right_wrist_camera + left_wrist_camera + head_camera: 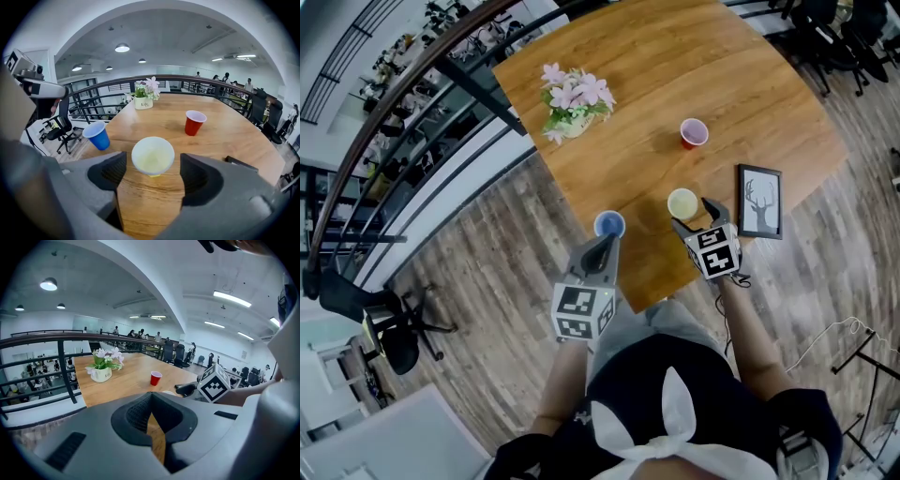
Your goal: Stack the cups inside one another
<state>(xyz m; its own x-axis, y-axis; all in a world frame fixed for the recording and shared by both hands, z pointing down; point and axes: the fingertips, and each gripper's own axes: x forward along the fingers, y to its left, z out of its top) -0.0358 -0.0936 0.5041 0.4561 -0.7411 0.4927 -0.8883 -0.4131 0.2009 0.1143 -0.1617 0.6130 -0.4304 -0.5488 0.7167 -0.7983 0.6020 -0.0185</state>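
Three cups stand upright and apart on the round wooden table (656,66). A red cup (694,133) (193,123) stands farthest out, a pale yellow cup (682,203) (153,155) and a blue cup (609,225) (97,136) near the front edge. My right gripper (694,217) (153,161) is open, its fingers on either side of the yellow cup without touching it. My left gripper (605,246) (152,394) is shut and empty, its tip just behind the blue cup, which its own view does not show. The red cup (155,378) shows there too.
A white pot of pink flowers (572,105) (144,102) (104,369) stands at the table's far left. A framed deer picture (759,202) (239,162) lies right of the yellow cup. A black railing (412,84) runs along the table's left side.
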